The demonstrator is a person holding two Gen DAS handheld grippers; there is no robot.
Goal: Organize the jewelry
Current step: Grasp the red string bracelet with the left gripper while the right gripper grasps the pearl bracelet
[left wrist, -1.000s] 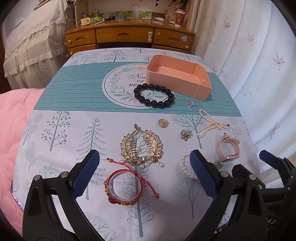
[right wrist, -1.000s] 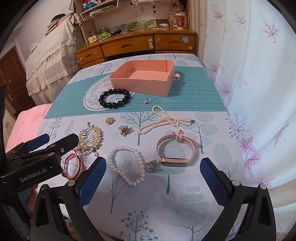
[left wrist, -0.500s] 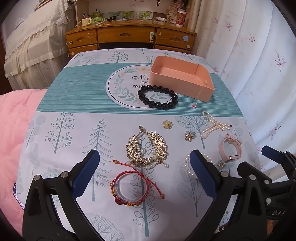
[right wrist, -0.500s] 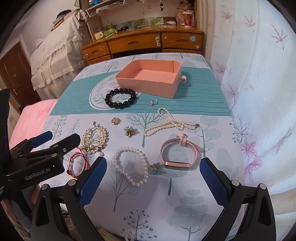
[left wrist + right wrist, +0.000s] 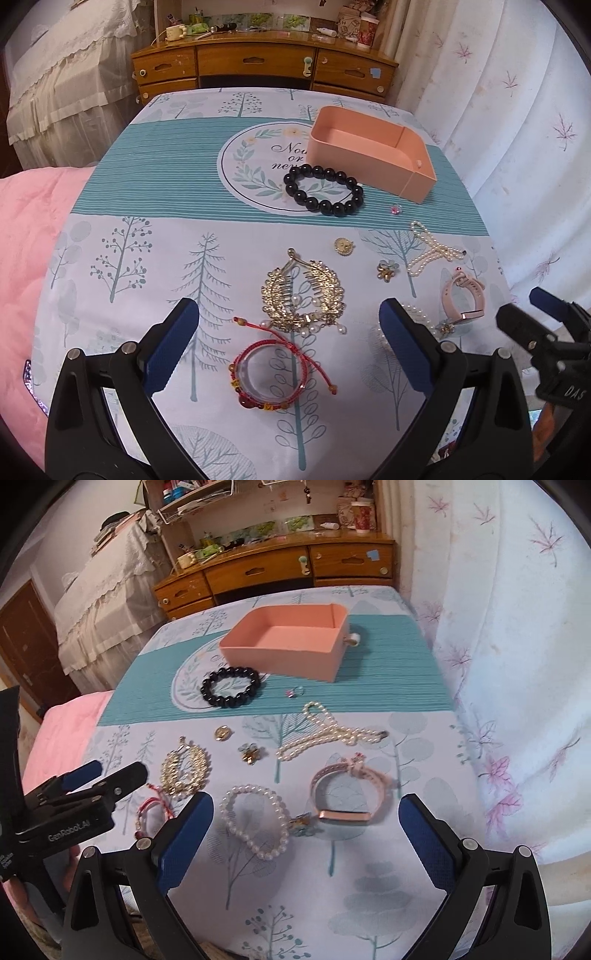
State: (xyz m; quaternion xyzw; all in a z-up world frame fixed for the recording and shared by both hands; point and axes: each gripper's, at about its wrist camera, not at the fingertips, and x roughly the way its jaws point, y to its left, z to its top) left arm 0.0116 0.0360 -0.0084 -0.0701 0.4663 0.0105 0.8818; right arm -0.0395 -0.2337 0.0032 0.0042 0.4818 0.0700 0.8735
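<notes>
left gripper [image 5: 288,345] hovering jaws wide, empty, red cord bracelet [image 5: 273,373] lying just ahead between them; right gripper [image 5: 304,834] gaping empty over pearl bracelet [image 5: 255,825]; pink box [image 5: 373,162] sitting far beyond.

Both wrist views look forward over one table [image 5: 147,258] — sharing its jewelry.

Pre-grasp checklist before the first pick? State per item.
1. Left tool open, nothing held: ok.
2. Right tool open, nothing held: ok.
3. Pink box empty, top open: ok.
4. Red bracelet between left tool's fingers in its view: ok.
5. Red bracelet clear of gold comb: not ok, its cord touches the comb's pearls.
6. Pearl bracelet clear of small charm: cannot tell.
</notes>
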